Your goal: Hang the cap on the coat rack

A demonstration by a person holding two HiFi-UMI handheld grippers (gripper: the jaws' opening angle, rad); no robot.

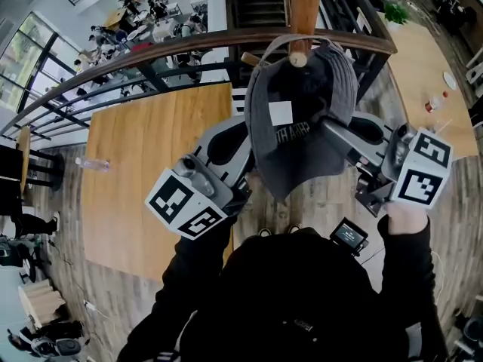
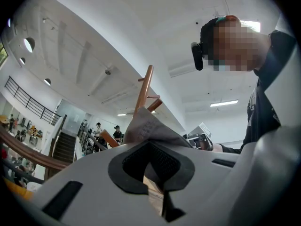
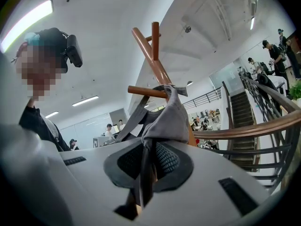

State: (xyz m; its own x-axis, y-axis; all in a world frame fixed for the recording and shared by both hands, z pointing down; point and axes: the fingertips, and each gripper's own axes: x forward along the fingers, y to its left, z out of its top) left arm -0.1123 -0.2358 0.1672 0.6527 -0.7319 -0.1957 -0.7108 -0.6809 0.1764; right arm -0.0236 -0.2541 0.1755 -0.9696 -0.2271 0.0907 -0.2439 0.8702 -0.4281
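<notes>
Here the dark grey fabric cap (image 1: 302, 119) hangs at twelve o'clock from us, its strap lying over a peg (image 1: 298, 57) of the brown wooden coat rack (image 1: 306, 6). Our left tool (image 1: 249, 173) is clamped on the cap's edge at seven o'clock, and our right tool (image 1: 337, 136) is clamped on the edge at three o'clock. A pale wooden surface (image 1: 151, 164) spreads out at nine o'clock.
</notes>
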